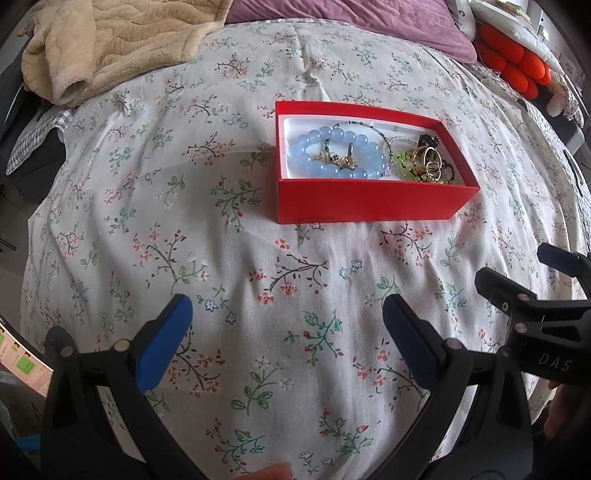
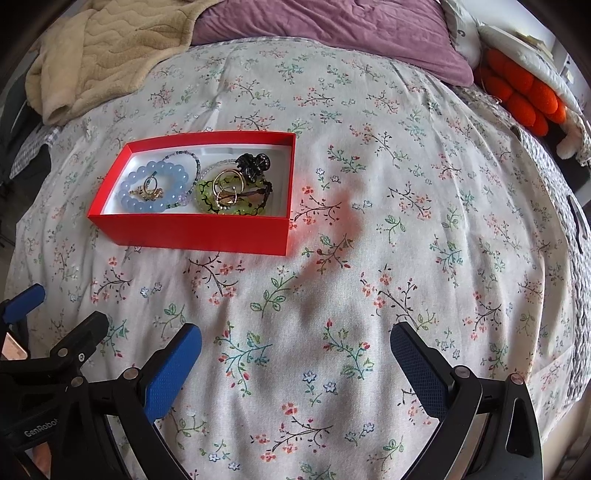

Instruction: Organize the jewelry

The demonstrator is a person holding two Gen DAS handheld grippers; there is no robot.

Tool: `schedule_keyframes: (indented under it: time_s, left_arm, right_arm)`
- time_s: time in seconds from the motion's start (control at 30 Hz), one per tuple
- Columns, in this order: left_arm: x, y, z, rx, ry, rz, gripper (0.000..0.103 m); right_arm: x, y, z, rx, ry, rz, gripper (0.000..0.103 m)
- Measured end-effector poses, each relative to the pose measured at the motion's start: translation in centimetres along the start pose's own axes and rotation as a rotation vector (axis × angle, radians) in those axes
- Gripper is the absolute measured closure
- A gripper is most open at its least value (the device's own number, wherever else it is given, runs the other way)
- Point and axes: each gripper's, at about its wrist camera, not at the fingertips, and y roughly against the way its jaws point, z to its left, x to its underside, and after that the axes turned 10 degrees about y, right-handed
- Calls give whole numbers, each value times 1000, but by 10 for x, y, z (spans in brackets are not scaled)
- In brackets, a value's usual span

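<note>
The red box [image 1: 373, 201] [image 2: 192, 232] sat open on the bed [image 1: 258, 258] [image 2: 369, 258], at about 12 o'clock from your left gripper [image 1: 288, 343] and 10 o'clock from your right gripper [image 2: 295, 363]. Inside it, a blue bead bracelet [image 1: 334, 153] [image 2: 157, 186] lay at the left end, with small gold pieces inside its ring. At the right end, gold rings [image 1: 428, 160] [image 2: 229, 186] rested on a green piece [image 1: 402, 164] [image 2: 207, 195], with a black clip [image 2: 253, 164] just behind them. You held both grippers above the floral cover, well short of the box, each with its blue-padded fingers spread wide and nothing between them. The two grippers were side by side, near each other. At 11 o'clock beyond the box lay a beige blanket [image 1: 110, 40] [image 2: 110, 51], at 12 o'clock a purple pillow [image 1: 351, 22] [image 2: 332, 33], and at 2 o'clock an orange cushion [image 1: 513, 62] [image 2: 524, 92].
</note>
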Motion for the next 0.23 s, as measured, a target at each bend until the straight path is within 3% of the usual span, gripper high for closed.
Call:
schedule_keyframes:
  time_s: [0.23]
  left_arm:
    - [8,-8,2,-17,3,-35,1]
  right_arm:
    - [6,-10,3,1,-2,-7,0]
